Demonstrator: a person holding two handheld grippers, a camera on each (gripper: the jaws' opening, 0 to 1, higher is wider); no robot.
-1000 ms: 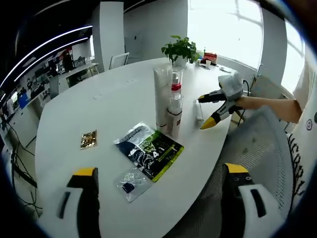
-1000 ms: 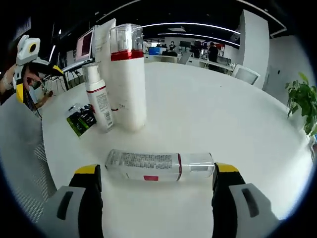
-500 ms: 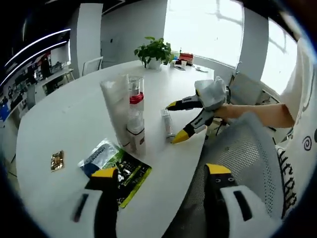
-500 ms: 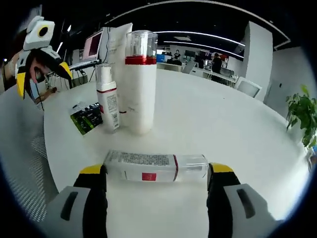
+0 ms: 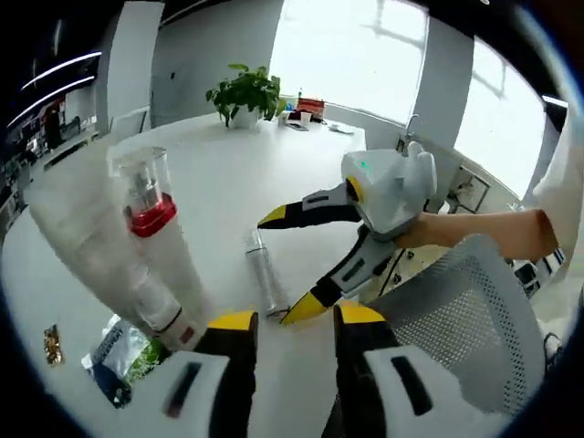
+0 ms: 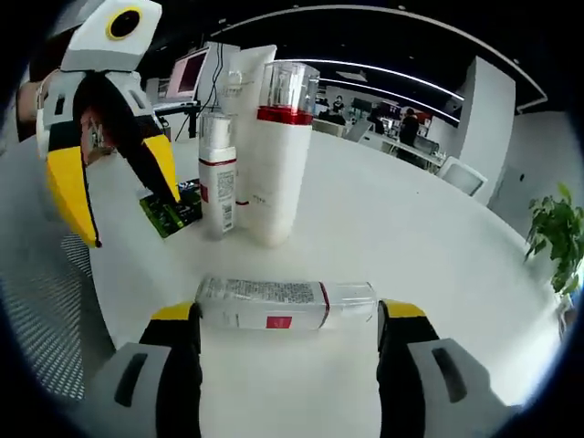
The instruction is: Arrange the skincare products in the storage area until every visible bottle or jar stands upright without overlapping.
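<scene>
A clear bottle (image 6: 283,304) with a red label lies on its side on the white table (image 6: 411,228). My right gripper (image 6: 287,315) is open, one jaw at each end of it. The same bottle (image 5: 263,283) lies between the right gripper's (image 5: 286,266) yellow tips in the left gripper view. A tall white bottle with a red band (image 6: 281,155), a small pump bottle (image 6: 217,182) and a white tube (image 6: 246,100) stand upright together. My left gripper (image 5: 297,319) is open with a narrow gap and nothing in it, close beside the red-band bottle (image 5: 146,196). It (image 6: 128,219) enters the right gripper view from the left.
A green sachet (image 6: 178,205) lies by the standing bottles, with a gold packet (image 5: 52,333) further off. A grey mesh chair (image 5: 456,310) stands at the table's near edge. A potted plant (image 5: 239,91) sits at the far side. A person's forearm (image 5: 493,228) holds the right gripper.
The left gripper has come much closer to the bottles and the right gripper, and its jaws have narrowed. The right gripper stays around the lying bottle.
</scene>
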